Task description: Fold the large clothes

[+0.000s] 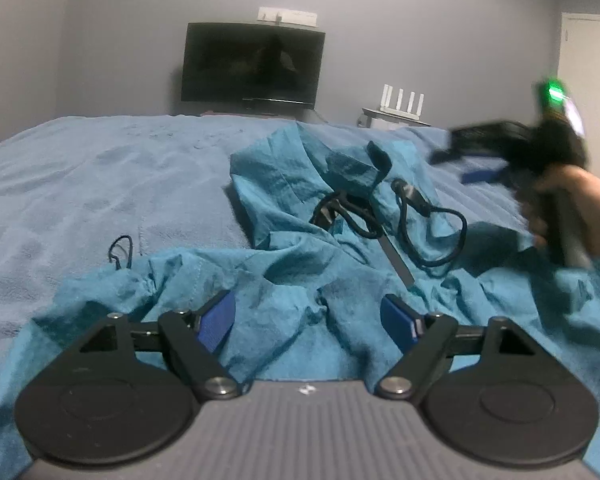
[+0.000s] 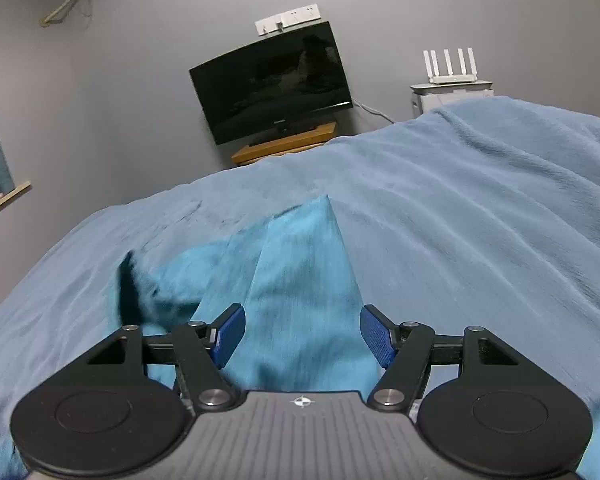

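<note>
Teal drawstring jacket (image 1: 300, 240) lies crumpled on the blue blanket (image 1: 100, 168), spreading ahead and rightward from the left gripper (image 1: 308, 320). That gripper's jaws stand apart over the near hem, pads clear of cloth. Right gripper (image 2: 302, 336), likewise spread and holding nothing, hovers above a flat teal panel. Left is nearer the bunched hem.

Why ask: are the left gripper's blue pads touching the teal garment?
Cannot tell. In the left wrist view, the left gripper stands open over the teal garment.
</note>
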Tool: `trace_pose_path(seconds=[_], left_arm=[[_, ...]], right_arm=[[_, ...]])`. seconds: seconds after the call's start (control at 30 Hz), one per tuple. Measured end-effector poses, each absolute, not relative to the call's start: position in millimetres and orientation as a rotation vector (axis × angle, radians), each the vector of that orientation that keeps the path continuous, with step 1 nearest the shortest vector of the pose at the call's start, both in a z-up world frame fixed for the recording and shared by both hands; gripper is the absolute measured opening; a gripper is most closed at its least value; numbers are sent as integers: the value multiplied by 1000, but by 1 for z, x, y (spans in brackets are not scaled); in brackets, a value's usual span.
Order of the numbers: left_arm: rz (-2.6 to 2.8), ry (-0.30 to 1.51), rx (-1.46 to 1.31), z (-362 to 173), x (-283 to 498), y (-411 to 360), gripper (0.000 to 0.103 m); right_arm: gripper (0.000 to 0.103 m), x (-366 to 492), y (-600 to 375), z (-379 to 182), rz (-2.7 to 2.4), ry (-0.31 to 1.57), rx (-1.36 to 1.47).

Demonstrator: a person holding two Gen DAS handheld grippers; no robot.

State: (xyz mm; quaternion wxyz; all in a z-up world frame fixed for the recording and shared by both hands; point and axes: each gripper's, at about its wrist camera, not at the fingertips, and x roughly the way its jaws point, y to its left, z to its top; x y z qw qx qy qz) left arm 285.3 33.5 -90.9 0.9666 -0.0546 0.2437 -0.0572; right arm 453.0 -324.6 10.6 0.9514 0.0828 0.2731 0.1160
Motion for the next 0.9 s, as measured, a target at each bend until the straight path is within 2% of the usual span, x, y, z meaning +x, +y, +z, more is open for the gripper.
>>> trace_pose_path(seconds=[0.2,0.33,0.43,0.5,0.53,0.57,0.6,0.63,0.73,0.9], left_arm=[[-135,535,-120,-106,293,36,85],[-148,547,-159,-111,297,42,87],[-157,550,-160,-114,299,42,90],[-161,552,-154,-116,300,41,92],[-163,555,-153,-117,300,41,92],[-164,556,-153,-117,301,41,93],[-165,557,-155,-118,302,42,93],[-167,557,-158,-118,302,42,93],[-174,546,-176,-115,302,44,93],[-138,410,-196,-87,289,52,93]], right_arm=[[68,531,-315,-1,174,547,174],[83,570,-313,-15,147,593,175],[82,588,-316,-28,175,648,223],[64,596,-320,-35,230,681,299],[45,599,-321,-36,259,688,323],[32,600,-320,-37,282,689,340],[27,598,-317,-35,277,681,331],[15,595,-314,-32,280,666,310],[8,577,-311,-14,306,591,289],[6,521,-316,34,376,441,285]])
